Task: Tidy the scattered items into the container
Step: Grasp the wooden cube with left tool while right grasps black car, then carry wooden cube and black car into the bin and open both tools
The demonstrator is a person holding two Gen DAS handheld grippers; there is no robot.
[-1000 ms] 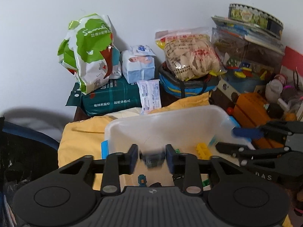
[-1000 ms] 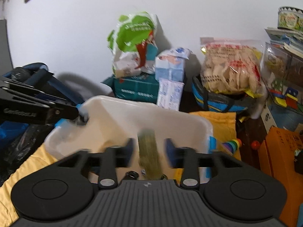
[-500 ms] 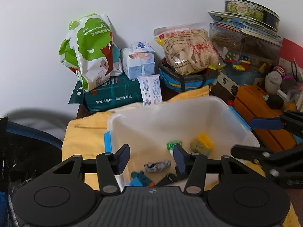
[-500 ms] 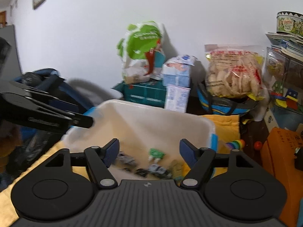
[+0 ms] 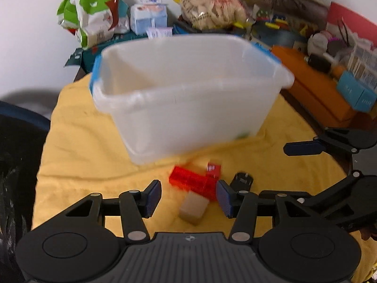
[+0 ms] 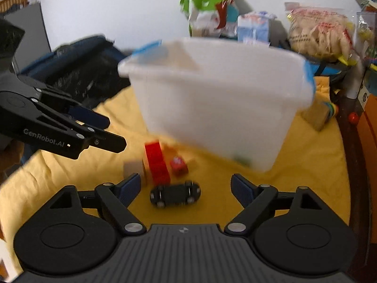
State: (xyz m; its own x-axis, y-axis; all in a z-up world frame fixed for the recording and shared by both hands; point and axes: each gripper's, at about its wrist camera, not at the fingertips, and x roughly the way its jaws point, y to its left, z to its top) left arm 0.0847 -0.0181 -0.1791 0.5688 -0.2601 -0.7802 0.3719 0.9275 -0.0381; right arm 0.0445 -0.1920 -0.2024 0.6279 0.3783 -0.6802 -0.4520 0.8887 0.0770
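Note:
A white plastic bin with blue handles stands on a yellow cloth; it also shows in the right wrist view. In front of it lie a red brick piece, a tan block and an upside-down black toy car. In the right wrist view the red brick, a small red cube, the tan block and the car show. My left gripper is open above the tan block. My right gripper is open around the car.
Behind the bin are a green and white bag, a tissue pack, a bag of crackers and stacked clutter. An orange box lies at right. A dark bag sits at left. A wooden block lies right of the bin.
Both grippers opened and let their items drop into the bin, then pulled back and down. They now hover low over the cloth in front of the bin.

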